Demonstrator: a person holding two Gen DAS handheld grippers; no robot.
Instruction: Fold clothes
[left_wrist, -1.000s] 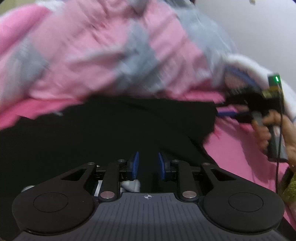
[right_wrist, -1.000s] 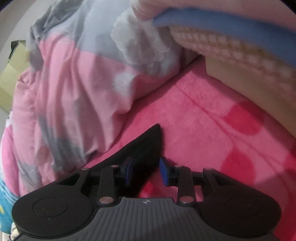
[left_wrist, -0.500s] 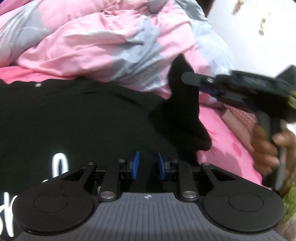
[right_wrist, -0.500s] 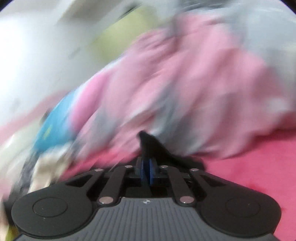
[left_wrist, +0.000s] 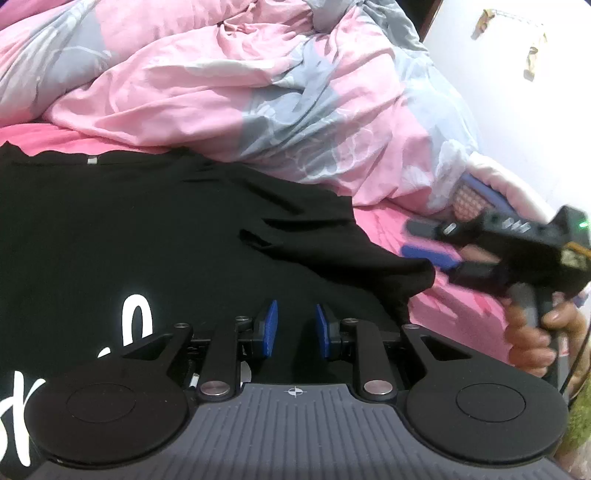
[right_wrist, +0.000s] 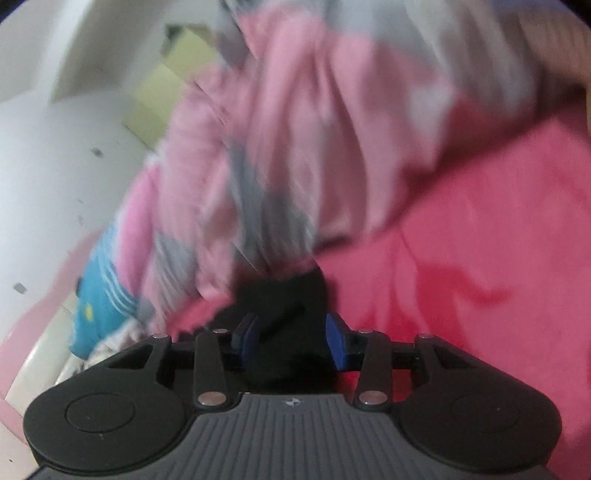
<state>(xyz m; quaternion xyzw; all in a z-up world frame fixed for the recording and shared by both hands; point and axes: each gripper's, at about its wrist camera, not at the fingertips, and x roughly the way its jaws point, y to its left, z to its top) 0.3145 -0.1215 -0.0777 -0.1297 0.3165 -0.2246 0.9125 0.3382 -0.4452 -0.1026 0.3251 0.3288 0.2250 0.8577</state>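
Two grippers worked over a black printed cotton T-shirt (left_wrist: 155, 251) spread flat on the pink bed (left_wrist: 461, 314). Its sleeve tip pointed toward the right gripper (left_wrist: 424, 242), the nearer one, whose fingers were opening, free of cloth. The left gripper (left_wrist: 294, 328) hovered above the shirt body, fingers narrowly parted, gripping nothing.

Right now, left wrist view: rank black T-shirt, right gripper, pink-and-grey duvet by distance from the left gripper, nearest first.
1. black T-shirt: directly under and ahead of the left gripper.
2. right gripper: off to the right, past the shirt's sleeve.
3. pink-and-grey duvet: bunched up behind the shirt, farthest.
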